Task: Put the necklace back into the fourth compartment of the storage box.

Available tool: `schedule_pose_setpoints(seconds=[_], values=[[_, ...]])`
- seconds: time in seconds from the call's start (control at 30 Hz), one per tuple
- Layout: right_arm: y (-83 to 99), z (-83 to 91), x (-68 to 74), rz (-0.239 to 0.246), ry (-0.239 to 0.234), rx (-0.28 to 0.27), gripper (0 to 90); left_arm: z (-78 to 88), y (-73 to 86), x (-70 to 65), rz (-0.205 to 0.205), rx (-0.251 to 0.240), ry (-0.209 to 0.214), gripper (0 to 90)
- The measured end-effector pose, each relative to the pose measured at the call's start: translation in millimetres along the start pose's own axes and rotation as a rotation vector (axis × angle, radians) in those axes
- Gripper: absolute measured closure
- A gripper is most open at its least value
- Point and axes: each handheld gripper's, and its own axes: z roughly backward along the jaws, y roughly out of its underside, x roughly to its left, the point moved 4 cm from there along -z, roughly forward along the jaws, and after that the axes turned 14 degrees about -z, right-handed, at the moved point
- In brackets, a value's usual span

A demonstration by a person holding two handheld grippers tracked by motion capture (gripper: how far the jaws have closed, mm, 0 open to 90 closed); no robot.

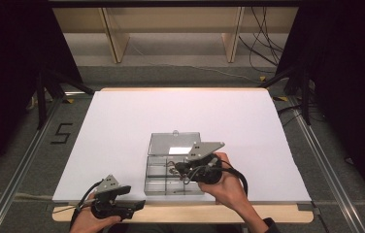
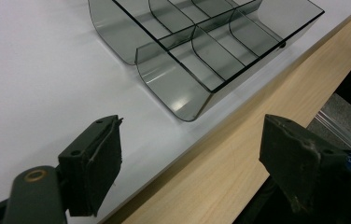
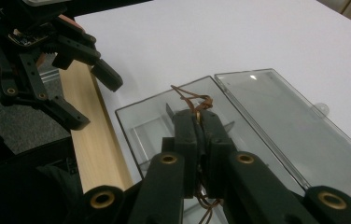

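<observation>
- Right gripper (image 3: 200, 122): jaws pinched nearly together on a bunch of brown rubber bands (image 3: 193, 100); loops stick out past the tips, more strands hang below between the jaw arms.
- In high view, right gripper (image 1: 175, 169) held over the clear compartment box (image 1: 155, 182), tips pointing left across the tray part, right hand (image 1: 226, 187) wrapped around the body from the near-right.
- Bands sit at the jaw tips, above the box interior; contact with the box floor impossible to judge.
- Box: smoky transparent plastic, divided tray with curved partitions, hinged lid (image 1: 161, 143) folded open flat on the far side, small latch tab on the lid's far edge. White patch on the lid, glare or label, can't tell which.
- Box lies on the white table cover (image 1: 122, 116), just inside the near edge, a little right of centre.
- Left gripper (image 1: 139, 205): jaws spread wide, nothing between them, held at the near-left table edge over the wooden rim (image 1: 180, 213), well apart from the bands.
- Left gripper view: pads (image 2: 96, 161) bare, box corner (image 2: 183, 100) ahead and apart from the jaws, visible compartments empty.
- Right gripper view: left gripper (image 3: 80, 100) off to the upper left, open, over the wood strip.
</observation>
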Motion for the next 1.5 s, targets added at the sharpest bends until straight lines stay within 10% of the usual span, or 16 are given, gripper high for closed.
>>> schedule_pose_setpoints(seconds=[1.5], values=[[4.6,-83.2,21.0,0.036,-0.063,0.162,87.5,-0.9,1.3,-0.7,0.01,-0.008,-0.001,20.5]])
